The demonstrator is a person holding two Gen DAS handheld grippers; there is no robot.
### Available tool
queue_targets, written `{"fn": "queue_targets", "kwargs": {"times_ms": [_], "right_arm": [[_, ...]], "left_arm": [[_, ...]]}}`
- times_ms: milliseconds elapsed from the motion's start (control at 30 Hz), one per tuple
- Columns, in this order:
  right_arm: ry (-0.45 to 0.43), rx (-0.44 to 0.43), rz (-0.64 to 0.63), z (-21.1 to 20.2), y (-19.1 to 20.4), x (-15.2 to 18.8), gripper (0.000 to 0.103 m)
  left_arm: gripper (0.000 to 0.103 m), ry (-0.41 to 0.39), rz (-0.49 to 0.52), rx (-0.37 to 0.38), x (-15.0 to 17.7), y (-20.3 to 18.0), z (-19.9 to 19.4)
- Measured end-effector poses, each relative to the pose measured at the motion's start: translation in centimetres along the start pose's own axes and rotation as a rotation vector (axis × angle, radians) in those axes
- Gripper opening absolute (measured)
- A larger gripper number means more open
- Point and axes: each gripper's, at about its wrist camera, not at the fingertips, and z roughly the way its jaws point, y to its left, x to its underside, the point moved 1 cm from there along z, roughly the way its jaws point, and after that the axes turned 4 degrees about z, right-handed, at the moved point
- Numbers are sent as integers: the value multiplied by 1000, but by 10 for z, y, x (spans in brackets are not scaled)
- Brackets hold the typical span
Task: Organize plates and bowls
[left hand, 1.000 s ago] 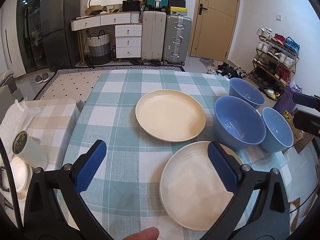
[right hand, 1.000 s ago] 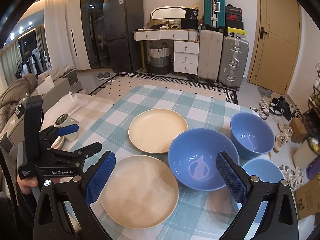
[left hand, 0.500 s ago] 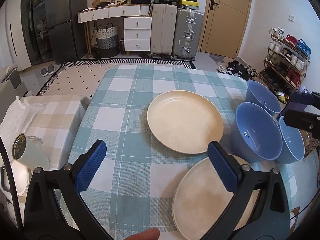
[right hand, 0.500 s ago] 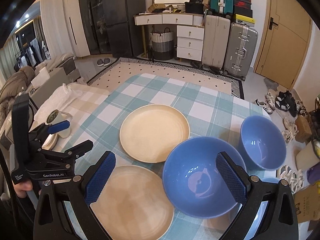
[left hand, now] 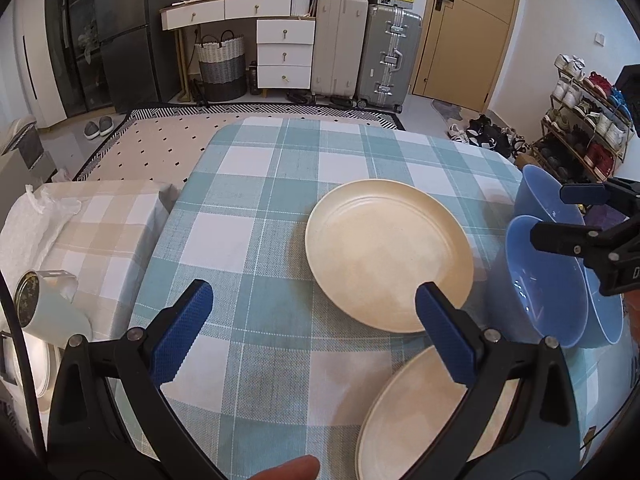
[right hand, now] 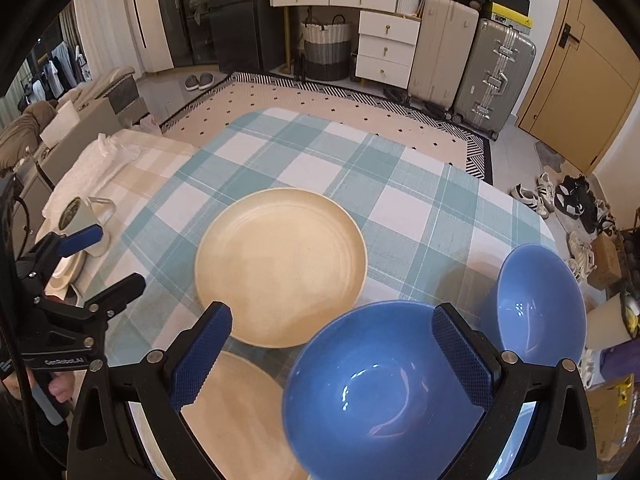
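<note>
Far plate [right hand: 280,266]: cream, round, lay flat near the middle of the surface, nothing on it.
Near plate [left hand: 420,412]: cream, lay flat at the near edge of the surface, just beside the far plate, partly hidden by gripper frames in both views.
Large bowl [right hand: 384,388]: blue, upright, stood near the right edge of the surface, close beside both plates; contact could not be told.
Second bowl [right hand: 540,304]: blue, upright, stood at the right edge, beyond the large bowl.
Third bowl [left hand: 604,320]: blue, only a sliver seen, at the right edge behind the large bowl.
Left gripper [left hand: 312,332]: blue-padded fingers spread wide, held nothing, hung over the near edge of the surface, left of the near plate.
Right gripper [right hand: 330,354]: fingers spread wide, held nothing, hung over the near rim of the large bowl.
Surface [left hand: 280,184]: covered by a teal-and-white checked cloth.
Mug [right hand: 86,220]: white, lay tipped on a side table beyond the left edge of the surface.
</note>
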Motion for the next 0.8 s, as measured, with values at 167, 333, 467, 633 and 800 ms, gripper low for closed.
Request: {"fn": "queue_targets", "kwargs": {"times_ms": [167,333,467,633,800], "right_arm": [[36,7,-6,23,-6,-12,102],[68,12,-10,41,-10,-23,102],[103,17,-29,58,-8,-30,102],[156,7,-31,84,-10,-36,100],[205,-4,-27,108,-18,-39,93]], "left_arm": [[101,36,-27,0,-5,6,26],[100,59,-37,2,-8,10,44],[98,96,-35,10,-6,13,62],[95,149,-60,45,-1,16,88],[95,166,-60,54,3,15,106]]}}
